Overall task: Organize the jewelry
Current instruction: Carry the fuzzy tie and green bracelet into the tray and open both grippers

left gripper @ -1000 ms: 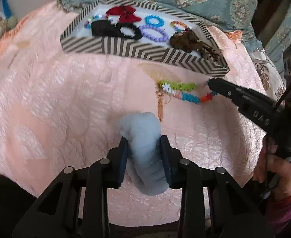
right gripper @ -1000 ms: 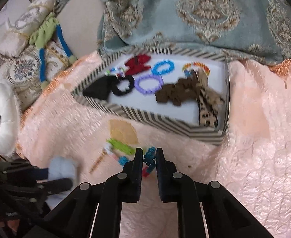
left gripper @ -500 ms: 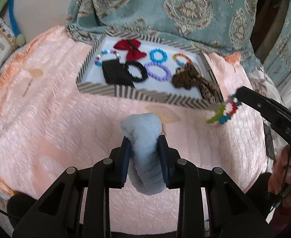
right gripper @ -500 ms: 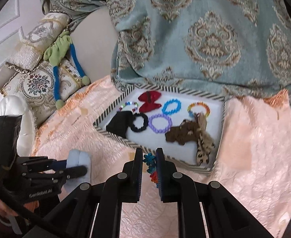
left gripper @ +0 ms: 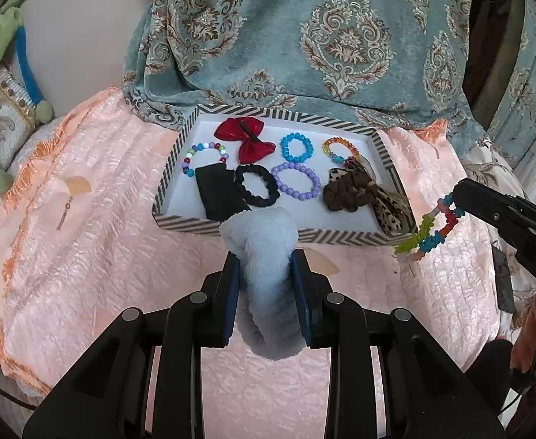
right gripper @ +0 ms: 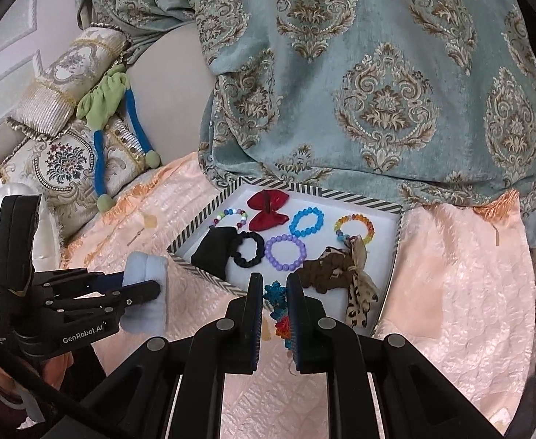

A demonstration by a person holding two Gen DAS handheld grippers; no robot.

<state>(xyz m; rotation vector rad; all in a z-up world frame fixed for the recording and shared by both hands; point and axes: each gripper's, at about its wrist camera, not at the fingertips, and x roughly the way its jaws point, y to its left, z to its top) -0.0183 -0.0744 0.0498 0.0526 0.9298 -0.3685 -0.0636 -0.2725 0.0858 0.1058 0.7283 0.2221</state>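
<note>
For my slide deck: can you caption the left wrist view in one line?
Left tongs grip a fluffy blue scrunchie before the striped tray; right tongs dangle a multicolored bracelet.

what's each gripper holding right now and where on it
Left gripper: fluffy light-blue scrunchie, pinched across its band. Right gripper: multicolored bead bracelet, clamped at one end, the rest dangling.

peach bedspread (left gripper: pixel 85 256), teal damask fabric (right gripper: pixel 377 73), embroidered cushions (right gripper: pixel 66 161)

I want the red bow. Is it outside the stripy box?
No, the red bow lies inside the stripy box, near its back edge.
</note>
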